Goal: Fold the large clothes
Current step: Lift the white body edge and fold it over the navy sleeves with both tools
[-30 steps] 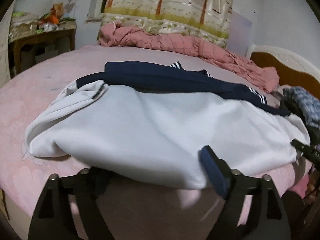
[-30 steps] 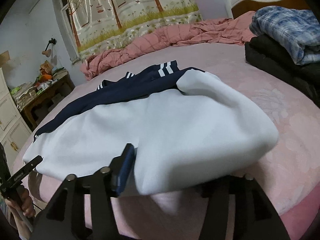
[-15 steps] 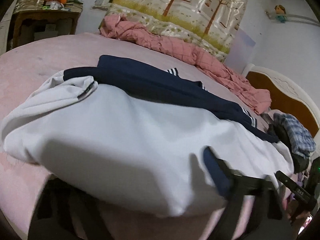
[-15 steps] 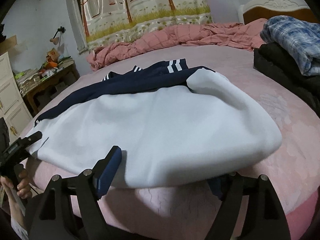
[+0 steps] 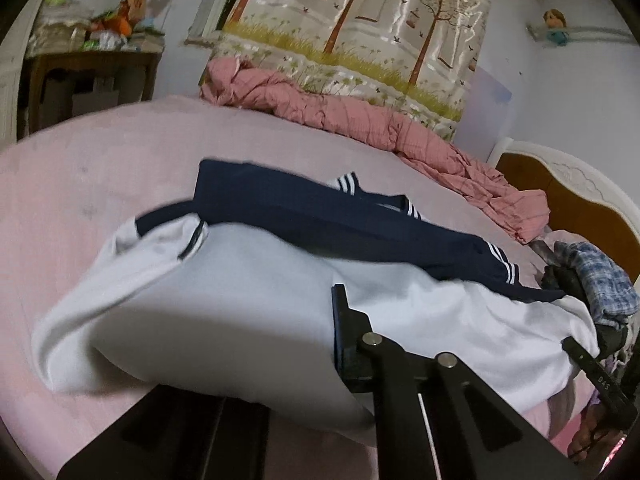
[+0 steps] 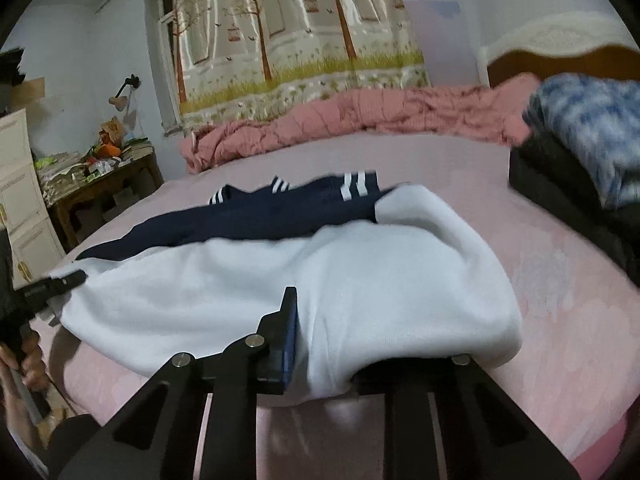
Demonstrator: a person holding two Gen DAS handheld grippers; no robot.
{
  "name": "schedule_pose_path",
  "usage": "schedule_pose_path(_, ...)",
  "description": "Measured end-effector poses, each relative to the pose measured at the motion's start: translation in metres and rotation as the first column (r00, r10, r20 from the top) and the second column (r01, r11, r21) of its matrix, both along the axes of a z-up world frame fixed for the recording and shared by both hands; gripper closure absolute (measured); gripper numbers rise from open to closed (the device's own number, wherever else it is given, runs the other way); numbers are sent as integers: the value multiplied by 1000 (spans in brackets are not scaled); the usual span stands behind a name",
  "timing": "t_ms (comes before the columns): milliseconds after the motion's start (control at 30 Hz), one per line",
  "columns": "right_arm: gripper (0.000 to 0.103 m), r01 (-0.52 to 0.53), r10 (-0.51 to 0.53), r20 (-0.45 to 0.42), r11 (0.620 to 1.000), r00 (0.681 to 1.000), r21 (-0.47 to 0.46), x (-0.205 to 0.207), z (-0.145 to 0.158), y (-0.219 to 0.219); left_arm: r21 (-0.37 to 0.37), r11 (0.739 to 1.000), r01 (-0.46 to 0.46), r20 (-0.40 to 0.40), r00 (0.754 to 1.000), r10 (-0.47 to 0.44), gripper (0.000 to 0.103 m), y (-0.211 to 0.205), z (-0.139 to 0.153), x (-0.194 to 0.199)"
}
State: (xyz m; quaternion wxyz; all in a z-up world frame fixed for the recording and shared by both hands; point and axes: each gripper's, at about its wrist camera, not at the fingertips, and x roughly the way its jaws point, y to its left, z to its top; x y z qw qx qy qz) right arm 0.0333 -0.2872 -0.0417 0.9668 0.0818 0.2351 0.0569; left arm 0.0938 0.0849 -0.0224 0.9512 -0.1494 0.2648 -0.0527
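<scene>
A pink quilt (image 6: pixel 360 120) lay bunched along the bed's (image 6: pixel 560 272) far edge and stacked clothes (image 6: pixel 580 152) sat to the right. The white-and-navy garment (image 6: pixel 320 280) lay mid-bed. Left claw (image 5: pixel 340 360) was clamped on its near hem; right claw (image 6: pixel 320 340) was closing, hem between its jaws.

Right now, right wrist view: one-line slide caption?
Right gripper closing on the near edge of a white-and-navy garment on a pink bed, left gripper alongside.
</scene>
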Motion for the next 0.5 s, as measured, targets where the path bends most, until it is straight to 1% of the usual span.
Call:
schedule_pose_path(33, 81, 2, -2, 18, 1000, 1000, -17, 3, 6, 3, 16, 1000, -1, -2, 1000, 1, 96, -3, 7, 6)
schedule_pose_path(167, 82, 3, 0, 76, 999, 997, -36, 14, 26, 7, 54, 999, 0, -9, 1000, 0, 96, -10, 31, 30)
schedule_pose_path(300, 82, 15, -10, 116, 999, 993, -43, 43, 50, 12, 96, 995, -11, -21, 1000, 13, 96, -16, 51, 63)
schedule_pose_path(400, 82, 35, -29, 131, 999, 991, -41, 84, 72, 17, 86, 996, -18, -60, 998, 24, 96, -12, 63, 101)
schedule_pose_path(500, 82, 51, -45, 97, 997, 994, -53, 139, 86, 27, 79, 996, -44, -105, 993, 52, 96, -7, 65, 145)
